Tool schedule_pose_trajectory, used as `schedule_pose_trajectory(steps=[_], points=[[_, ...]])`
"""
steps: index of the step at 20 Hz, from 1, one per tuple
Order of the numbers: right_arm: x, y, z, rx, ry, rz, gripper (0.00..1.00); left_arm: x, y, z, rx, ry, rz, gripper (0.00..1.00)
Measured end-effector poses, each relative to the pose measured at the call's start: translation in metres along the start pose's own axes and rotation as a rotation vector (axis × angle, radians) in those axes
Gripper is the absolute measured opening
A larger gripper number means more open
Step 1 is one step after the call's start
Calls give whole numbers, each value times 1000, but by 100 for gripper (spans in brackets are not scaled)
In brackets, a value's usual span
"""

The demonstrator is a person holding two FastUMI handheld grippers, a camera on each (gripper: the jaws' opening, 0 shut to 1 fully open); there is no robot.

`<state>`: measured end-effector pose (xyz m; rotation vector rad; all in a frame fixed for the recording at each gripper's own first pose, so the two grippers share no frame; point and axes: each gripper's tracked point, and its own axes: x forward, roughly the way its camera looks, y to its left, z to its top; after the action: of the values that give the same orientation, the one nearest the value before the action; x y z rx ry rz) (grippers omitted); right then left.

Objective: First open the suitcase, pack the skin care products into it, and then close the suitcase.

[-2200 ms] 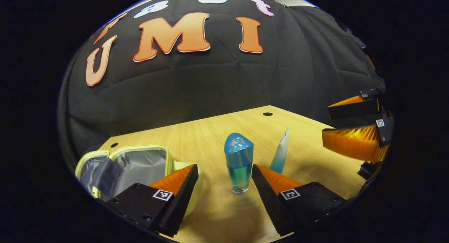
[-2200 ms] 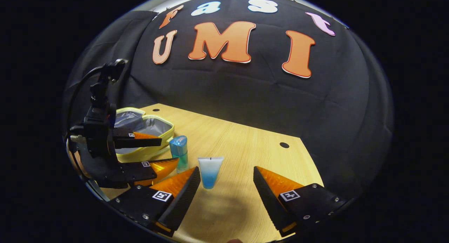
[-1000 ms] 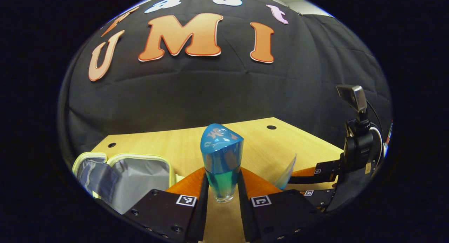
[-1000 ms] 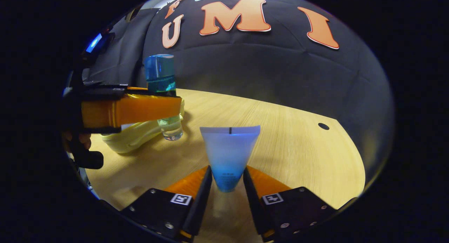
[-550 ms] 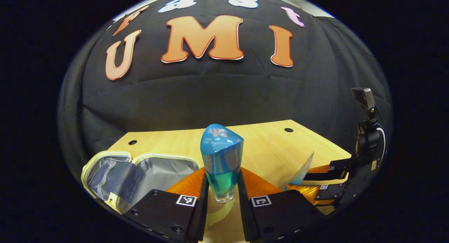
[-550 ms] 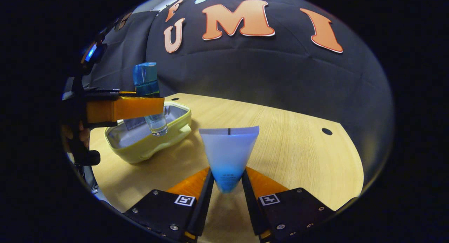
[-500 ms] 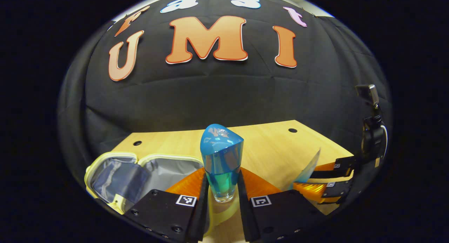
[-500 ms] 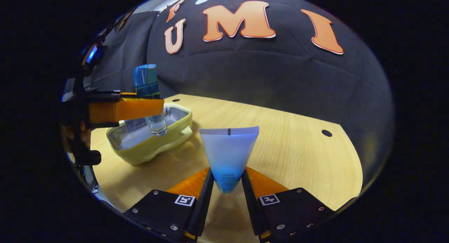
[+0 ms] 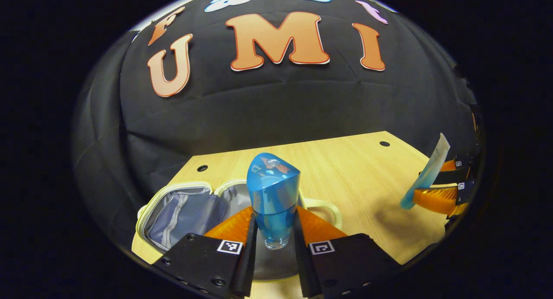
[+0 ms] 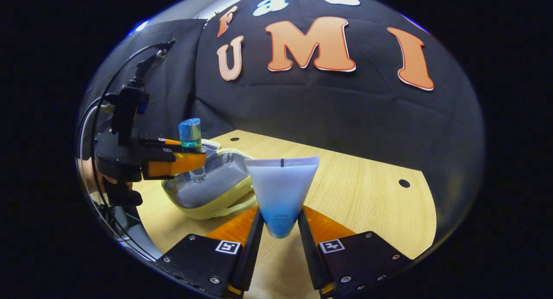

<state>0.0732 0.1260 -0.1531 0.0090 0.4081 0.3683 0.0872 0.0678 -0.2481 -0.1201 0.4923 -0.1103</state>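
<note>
Over on the left, the small pale-yellow zip-round suitcase with the grey lining [image 9: 190,206] lies open on the light wooden table [image 9: 354,169], lid folded flat beside its tray, and the left gripper [image 9: 273,240] hangs right above that tray with the upright blue-capped clear bottle of teal liquid [image 9: 273,199] clamped between its orange fingers, both pads pressed flat on the glass. From the right gripper view the bottle's base [image 10: 197,176] looks to sit just over the grey lining [image 10: 216,182], clear of the yellow rim. The job now, I'd say, is a gentle descent: lower straight down until the base meets the lining, keep it off the rim and the handle side, and only then part the fingers, or tip it onto its side so the lid can shut later. Letting go high risks a topple on that soft lining. Moving right, the right gripper [image 10: 280,230] is closed on the white-to-blue soft plastic tube [image 10: 281,191], fingers squeezing its narrow blue end with the wide crimped end up, held above bare table beside the suitcase. It should wait its turn, well clear of the left gripper's path, then come in beside the bottle.
</note>
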Motion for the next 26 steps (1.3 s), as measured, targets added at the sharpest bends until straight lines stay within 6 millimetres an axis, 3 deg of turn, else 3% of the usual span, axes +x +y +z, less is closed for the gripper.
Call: schedule_pose_trajectory(steps=[5,10,13,17,20,26], points=[[-7,25,26,-4,-13,-14,52,0,37,-20,-9,90,-24,41],[-7,53,39,38,-9,-39,52,12,63,-60,0,213,-79,41],[-4,67,37,41,9,-63,52,24,67,-89,-26,324,-128,43],[1,78,38,48,21,-100,52,41,68,-109,-28,436,-185,42],[6,83,40,60,30,-134,52,57,64,-120,-23,502,-222,42],[23,89,38,94,58,-178,52,92,58,-119,-12,521,-256,41]])
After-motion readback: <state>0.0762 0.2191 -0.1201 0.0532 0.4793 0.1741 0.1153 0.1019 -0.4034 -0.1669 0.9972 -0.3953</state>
